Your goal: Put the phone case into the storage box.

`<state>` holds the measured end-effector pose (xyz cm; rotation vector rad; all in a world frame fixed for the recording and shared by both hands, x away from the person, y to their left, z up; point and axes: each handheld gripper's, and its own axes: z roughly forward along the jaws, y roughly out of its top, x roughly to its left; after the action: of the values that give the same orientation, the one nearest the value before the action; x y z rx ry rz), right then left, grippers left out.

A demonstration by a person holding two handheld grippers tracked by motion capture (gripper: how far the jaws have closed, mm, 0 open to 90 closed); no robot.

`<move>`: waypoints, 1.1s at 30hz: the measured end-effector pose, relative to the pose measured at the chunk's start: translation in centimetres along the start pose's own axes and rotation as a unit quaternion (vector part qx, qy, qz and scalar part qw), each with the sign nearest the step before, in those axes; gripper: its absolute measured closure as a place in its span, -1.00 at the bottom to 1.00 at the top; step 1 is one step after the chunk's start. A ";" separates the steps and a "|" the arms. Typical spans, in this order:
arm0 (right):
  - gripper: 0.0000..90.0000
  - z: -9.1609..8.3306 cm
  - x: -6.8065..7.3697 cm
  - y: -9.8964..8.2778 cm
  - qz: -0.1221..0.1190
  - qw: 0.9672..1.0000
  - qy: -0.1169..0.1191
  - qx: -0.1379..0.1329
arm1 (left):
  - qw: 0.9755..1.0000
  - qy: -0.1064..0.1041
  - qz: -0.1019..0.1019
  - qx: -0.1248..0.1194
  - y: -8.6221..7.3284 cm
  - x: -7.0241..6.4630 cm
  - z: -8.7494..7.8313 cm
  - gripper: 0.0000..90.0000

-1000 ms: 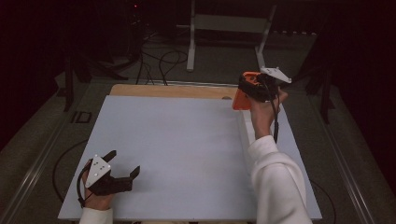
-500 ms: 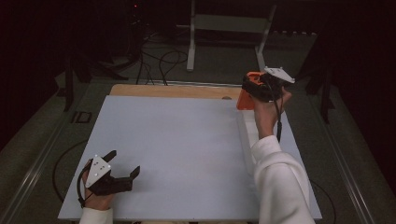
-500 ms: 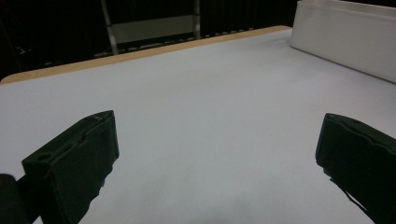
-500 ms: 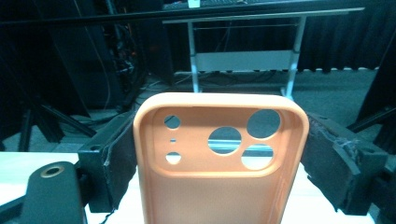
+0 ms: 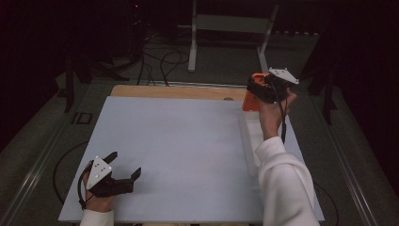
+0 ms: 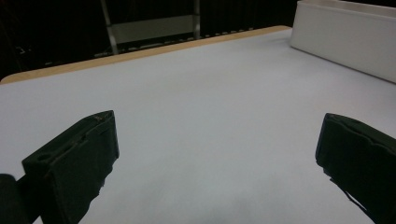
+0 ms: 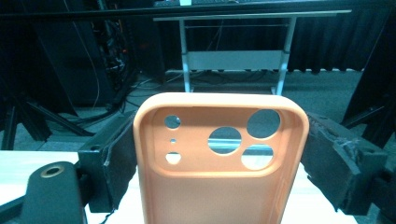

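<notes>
Both jaws of right gripper [image 7: 219, 158] clamp orange phone case [image 7: 219, 163] far right; keep level, squeeze steady. Left gripper [image 5: 123, 175] wide, empty.

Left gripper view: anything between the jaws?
No, the left gripper stands open over the bare white table surface.

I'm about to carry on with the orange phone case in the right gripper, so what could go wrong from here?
1. The right gripper pinches the orange phone case by its two side edges only; the soft shell could flex and slip out.
2. It is held up at the table's far right corner, so a drop might land on the floor.
3. The white tray lies just below; lowering fast could knock its wall.
The left gripper rests open, far from it.
</notes>
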<state>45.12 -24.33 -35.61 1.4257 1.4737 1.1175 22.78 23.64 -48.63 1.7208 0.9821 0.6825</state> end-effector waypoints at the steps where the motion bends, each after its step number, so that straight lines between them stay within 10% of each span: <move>1: -0.63 0.1 -0.1 0.0 -0.002 1.000 -0.005 0.000 | 1.000 0.000 0.000 0.000 0.0 0.0 0.0 -1.00; 33: -0.63 0.9 -0.4 -1.2 0.002 1.000 -0.020 0.003 | 1.000 0.002 -0.001 -0.001 -0.1 0.1 -0.2 -1.00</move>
<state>45.63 -24.62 -37.04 1.4480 1.4479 1.0817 22.68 23.86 -48.63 1.7165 0.9865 0.6861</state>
